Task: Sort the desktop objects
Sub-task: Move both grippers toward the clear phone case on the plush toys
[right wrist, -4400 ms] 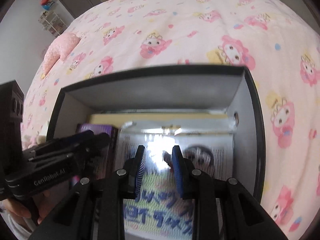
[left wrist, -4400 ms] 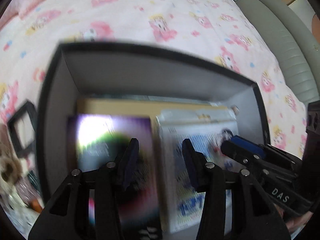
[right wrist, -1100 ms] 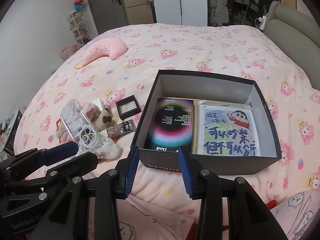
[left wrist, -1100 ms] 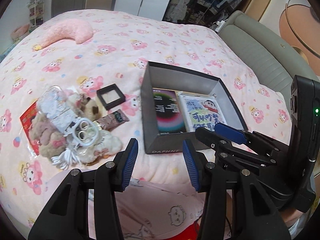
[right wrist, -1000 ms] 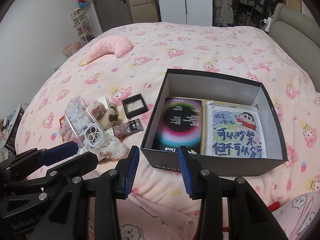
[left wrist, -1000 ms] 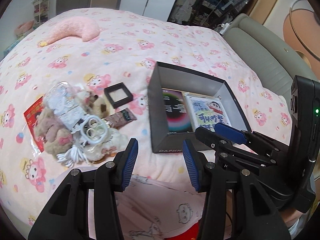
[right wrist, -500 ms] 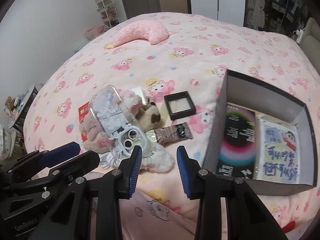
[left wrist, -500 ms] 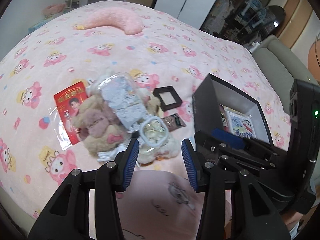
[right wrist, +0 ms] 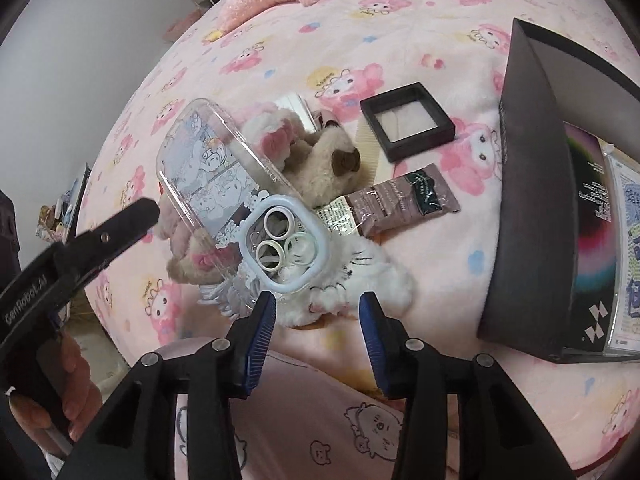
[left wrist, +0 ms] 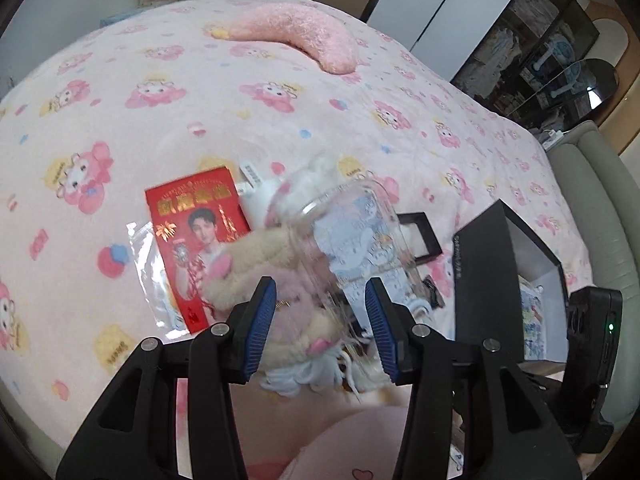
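A clear phone case (right wrist: 224, 196) with cartoon print lies tilted on top of plush toys (right wrist: 320, 164) on the bed; it also shows in the left wrist view (left wrist: 352, 240). My left gripper (left wrist: 320, 324) is open just short of the case and the plush pile. My right gripper (right wrist: 318, 322) is open and empty over the white plush. A black box (right wrist: 528, 208) at the right holds a dark booklet (right wrist: 592, 236) and a cartoon card. A small black frame box (right wrist: 408, 120), a brown sachet (right wrist: 400, 204) and a red card (left wrist: 200, 232) lie on the bed.
The bed has a pink cartoon blanket (left wrist: 160, 100) with a pink crescent pillow (left wrist: 296, 36) at the far end. A grey sofa (left wrist: 600, 216) stands at the right. The black box's near wall (left wrist: 484, 276) stands right of the left gripper.
Both grippers have swung left and come closer to the plush pile and phone case. The black box has slid to the right edge of both views. Both stay open.
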Action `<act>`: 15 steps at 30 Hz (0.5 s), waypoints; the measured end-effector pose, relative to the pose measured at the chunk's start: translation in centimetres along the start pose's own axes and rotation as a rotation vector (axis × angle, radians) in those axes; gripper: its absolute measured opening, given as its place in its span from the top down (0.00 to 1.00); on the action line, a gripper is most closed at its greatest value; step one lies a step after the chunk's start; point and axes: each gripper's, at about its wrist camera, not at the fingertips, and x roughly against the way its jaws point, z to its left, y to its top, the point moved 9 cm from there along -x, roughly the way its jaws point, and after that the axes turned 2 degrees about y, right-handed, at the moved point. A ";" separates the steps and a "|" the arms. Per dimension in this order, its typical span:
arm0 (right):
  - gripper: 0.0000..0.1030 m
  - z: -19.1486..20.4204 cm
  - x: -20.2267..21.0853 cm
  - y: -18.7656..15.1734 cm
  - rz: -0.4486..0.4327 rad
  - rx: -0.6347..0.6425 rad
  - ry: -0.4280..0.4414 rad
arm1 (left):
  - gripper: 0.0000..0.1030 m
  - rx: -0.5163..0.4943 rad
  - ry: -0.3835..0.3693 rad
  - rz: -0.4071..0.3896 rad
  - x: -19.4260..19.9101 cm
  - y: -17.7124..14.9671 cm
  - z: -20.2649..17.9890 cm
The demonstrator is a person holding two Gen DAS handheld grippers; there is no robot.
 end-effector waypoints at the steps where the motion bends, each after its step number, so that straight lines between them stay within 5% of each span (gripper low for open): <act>1: 0.62 0.0 -0.4 0.0 0.009 0.000 -0.005 | 0.54 -0.019 0.011 -0.017 0.0 0.6 0.0; 8: 0.60 -0.4 -1.8 0.7 0.030 -0.045 0.019 | 0.54 -0.069 -0.003 -0.032 -3.3 4.0 -0.5; 15: 0.60 0.9 -1.9 1.5 0.006 -0.024 0.076 | 0.57 -0.082 -0.065 0.025 -3.8 3.2 -1.2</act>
